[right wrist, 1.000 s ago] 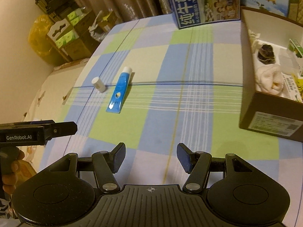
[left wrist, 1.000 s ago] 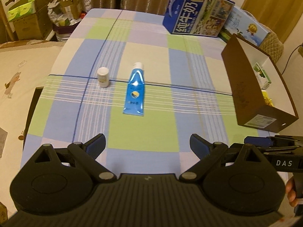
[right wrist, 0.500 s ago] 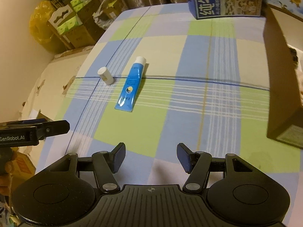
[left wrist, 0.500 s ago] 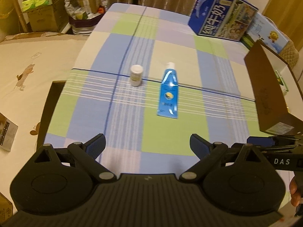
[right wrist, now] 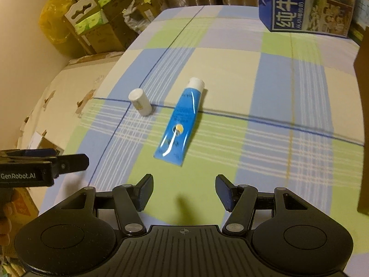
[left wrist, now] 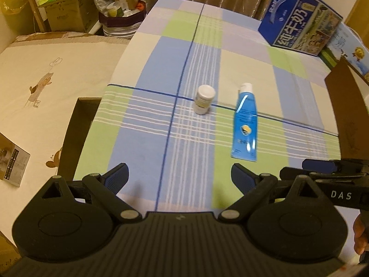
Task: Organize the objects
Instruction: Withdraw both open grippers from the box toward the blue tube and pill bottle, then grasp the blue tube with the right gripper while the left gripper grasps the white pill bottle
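Note:
A blue tube with a white cap point(left wrist: 245, 120) point(right wrist: 180, 122) lies flat on the checked tablecloth. Just left of it stands a small white bottle point(left wrist: 204, 99) point(right wrist: 140, 102), upright. My left gripper point(left wrist: 180, 177) hovers open near the table's front edge, the bottle ahead and a little right of its centre, nothing between its fingers. My right gripper point(right wrist: 184, 191) is open too, its gap just short of the tube's crimped end. Each gripper shows at the edge of the other's view.
A brown cardboard box point(left wrist: 346, 106) point(right wrist: 363, 92) stands at the right edge. A blue milk carton point(left wrist: 299, 20) point(right wrist: 309, 7) rests at the back right. Left of the table lie a cream cloth surface point(left wrist: 50, 87) and stacked boxes point(right wrist: 101, 23). A hand point(left wrist: 359, 235) holds the right gripper.
Both grippers have swung left and moved closer to the tube and bottle. The brown box has slid to the right edge of both views. Both stay open.

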`<state>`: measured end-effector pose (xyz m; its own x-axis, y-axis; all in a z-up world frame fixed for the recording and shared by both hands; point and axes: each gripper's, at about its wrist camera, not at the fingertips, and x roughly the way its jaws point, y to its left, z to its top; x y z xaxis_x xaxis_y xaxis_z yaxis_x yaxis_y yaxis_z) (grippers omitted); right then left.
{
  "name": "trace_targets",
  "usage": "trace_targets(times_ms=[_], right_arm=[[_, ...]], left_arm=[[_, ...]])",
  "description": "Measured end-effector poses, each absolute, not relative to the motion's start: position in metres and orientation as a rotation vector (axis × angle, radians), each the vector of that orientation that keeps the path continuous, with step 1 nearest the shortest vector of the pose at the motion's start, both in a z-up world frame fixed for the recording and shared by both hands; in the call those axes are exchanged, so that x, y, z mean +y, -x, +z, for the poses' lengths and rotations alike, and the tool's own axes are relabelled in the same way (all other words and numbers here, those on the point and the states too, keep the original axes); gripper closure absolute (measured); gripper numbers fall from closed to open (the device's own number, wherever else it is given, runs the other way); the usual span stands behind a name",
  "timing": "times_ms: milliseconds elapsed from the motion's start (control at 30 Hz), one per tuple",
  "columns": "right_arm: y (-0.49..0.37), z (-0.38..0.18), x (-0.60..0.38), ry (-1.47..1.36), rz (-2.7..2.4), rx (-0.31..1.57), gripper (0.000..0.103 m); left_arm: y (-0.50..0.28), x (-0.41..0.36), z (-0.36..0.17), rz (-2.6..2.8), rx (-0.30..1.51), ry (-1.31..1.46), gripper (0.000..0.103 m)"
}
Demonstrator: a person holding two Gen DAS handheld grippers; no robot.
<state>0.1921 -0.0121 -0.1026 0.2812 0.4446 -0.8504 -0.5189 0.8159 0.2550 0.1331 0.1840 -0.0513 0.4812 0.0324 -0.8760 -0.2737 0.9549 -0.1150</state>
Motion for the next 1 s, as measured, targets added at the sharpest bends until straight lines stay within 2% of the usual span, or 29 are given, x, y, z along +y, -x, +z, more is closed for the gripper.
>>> trace_targets(times_ms=[533,867,933,1000], right_arm=[[-0.243,-0.144,0.033,0.058,0.570,1.087,0.046],[-0.246,-0.158,0.066,0.163,0.519,1.016,0.046],[-0.245,-0.159,0.067,0.202,0.516,1.001,0.051],[-0.245,-0.159,0.066,0.228,0.525,0.991,0.061]], left_arm=[[-0.181,0.212,-0.088,0.225,1.085,0.204,0.009],[-0.192,0.221,-0.100,0.232,1.104,0.192,0.010],[-0.194,0.220,-0.101,0.225,1.102,0.186,0.009],[-0.196,0.218,-0.102,0.215,1.100,0.182,0.009]])
